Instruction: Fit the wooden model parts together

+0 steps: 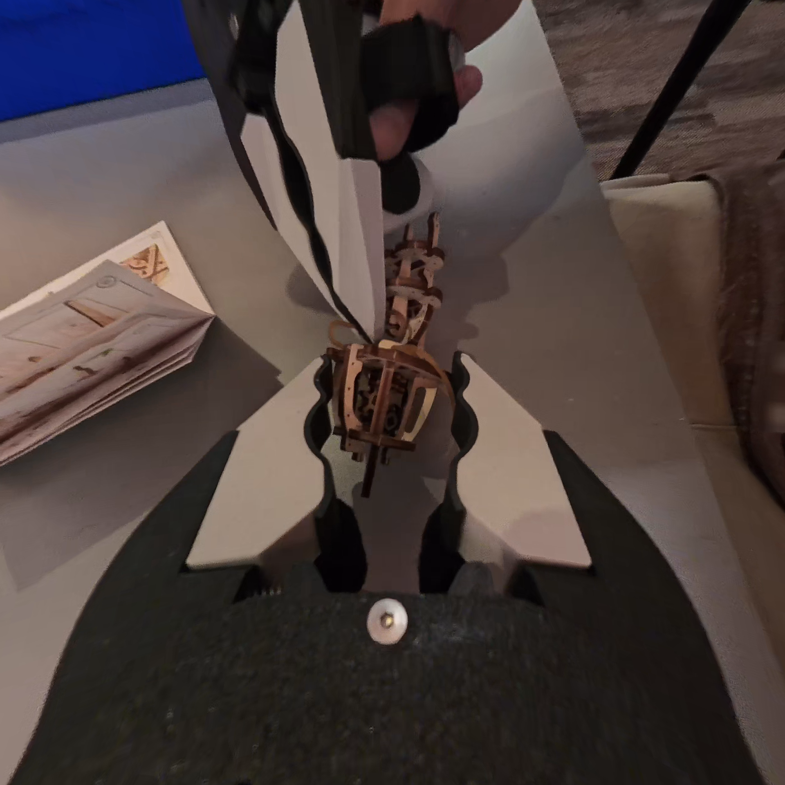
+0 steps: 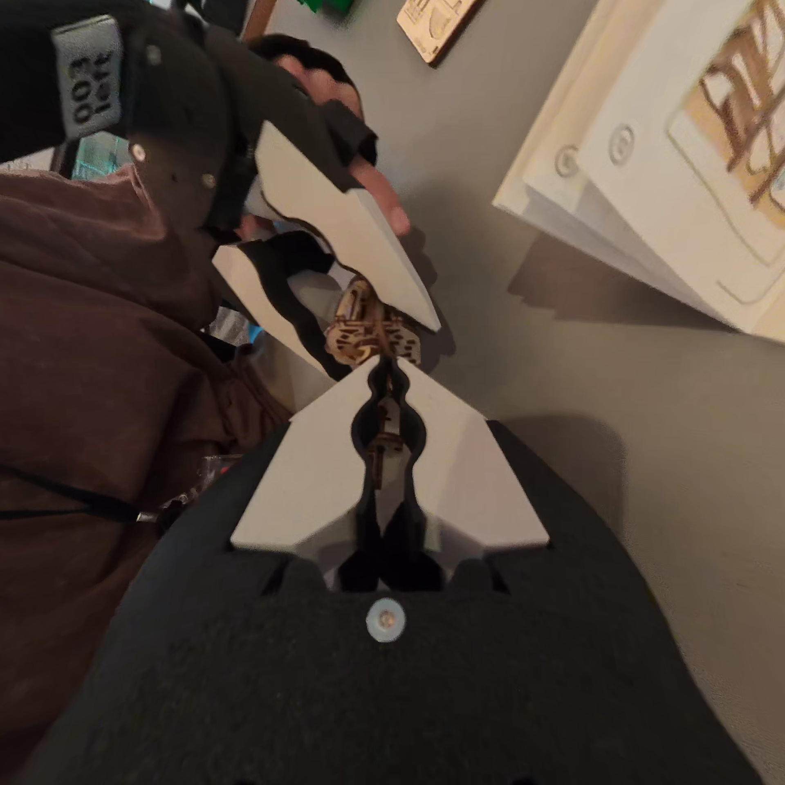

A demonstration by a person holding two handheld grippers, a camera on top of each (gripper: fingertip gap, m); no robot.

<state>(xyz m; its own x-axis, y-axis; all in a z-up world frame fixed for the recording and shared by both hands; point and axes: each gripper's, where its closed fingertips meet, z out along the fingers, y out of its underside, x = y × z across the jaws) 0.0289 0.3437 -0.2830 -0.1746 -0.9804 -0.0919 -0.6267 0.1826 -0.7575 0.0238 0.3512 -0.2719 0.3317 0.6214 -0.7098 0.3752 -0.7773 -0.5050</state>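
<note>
The wooden body (image 1: 380, 403) hangs above the desk (image 1: 127, 488), between the parted fingers of the left claw (image 1: 388, 369); whether they grip it or only cradle it I cannot tell. Just beyond, the right claw (image 2: 388, 365) is clenched on a slim part (image 2: 382, 450), its tip against the body, apparently to press it home. An instruction booklet (image 1: 97, 331) lies open at the left for reference.

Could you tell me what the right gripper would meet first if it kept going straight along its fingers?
Probably the wooden model: it sits right at the right gripper fingertips, with the left gripper holding it just behind. Depth is unclear, but they look touching or nearly so.
</note>
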